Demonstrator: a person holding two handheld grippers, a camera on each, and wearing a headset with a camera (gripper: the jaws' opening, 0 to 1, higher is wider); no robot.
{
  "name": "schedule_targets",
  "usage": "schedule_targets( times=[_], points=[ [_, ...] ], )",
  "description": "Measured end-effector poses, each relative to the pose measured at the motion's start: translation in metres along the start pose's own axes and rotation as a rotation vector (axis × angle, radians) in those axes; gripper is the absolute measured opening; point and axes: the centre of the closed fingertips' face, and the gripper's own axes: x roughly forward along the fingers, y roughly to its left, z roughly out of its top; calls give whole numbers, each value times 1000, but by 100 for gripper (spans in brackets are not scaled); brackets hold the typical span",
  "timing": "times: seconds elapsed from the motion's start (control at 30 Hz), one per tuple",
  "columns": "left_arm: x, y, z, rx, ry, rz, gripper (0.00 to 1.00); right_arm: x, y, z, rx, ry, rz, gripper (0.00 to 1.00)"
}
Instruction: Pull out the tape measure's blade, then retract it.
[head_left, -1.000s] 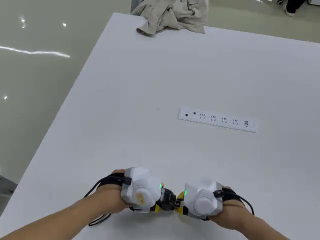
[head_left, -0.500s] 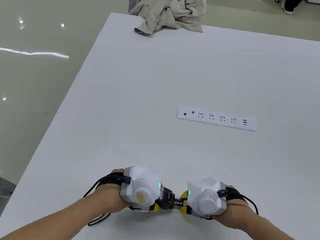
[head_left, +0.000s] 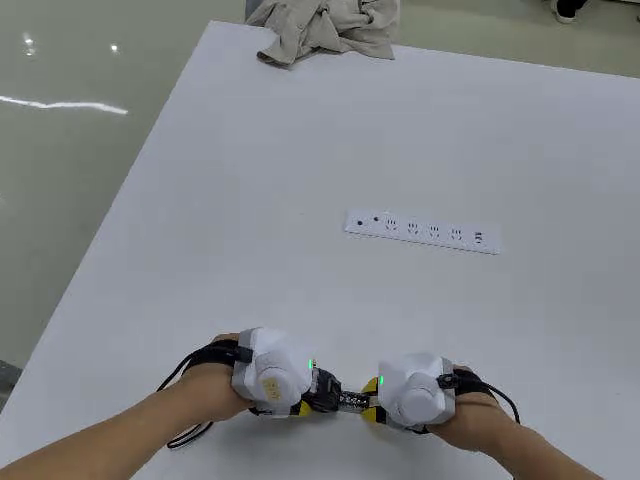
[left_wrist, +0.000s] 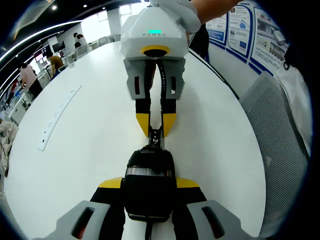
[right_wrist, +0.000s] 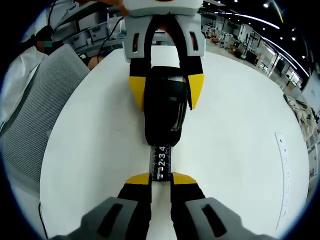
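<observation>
Right now: short blade out btw claws

At the near table (head_left: 250, 200) edge, my L gripper (left_wrist: 150, 182) is clamped on the black, rubbery tape measure case (left_wrist: 150, 167). R gripper (right_wrist: 161, 179) pinches the blade (right_wrist: 161, 162). R gripper view shows digits 2-3-4, too small to read in head view. Head view adds a flat white power strip (head_left: 421, 231) mid-table and a crumpled grey cloth (head_left: 322, 24) at the far edge. Jaw tips are yellow.

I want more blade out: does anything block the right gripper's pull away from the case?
Nothing visible does. The right gripper pinches the black numbered blade; white table lies beyond it, the white power strip well off the line.
</observation>
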Motion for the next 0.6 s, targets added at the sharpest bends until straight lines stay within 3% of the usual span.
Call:
schedule_targets(
  times=[0.6],
  points=[
    [0, 0, 0, -2, 10, 2, 33, -16, 2, -23, 32, 11, -7, 13]
  ],
)
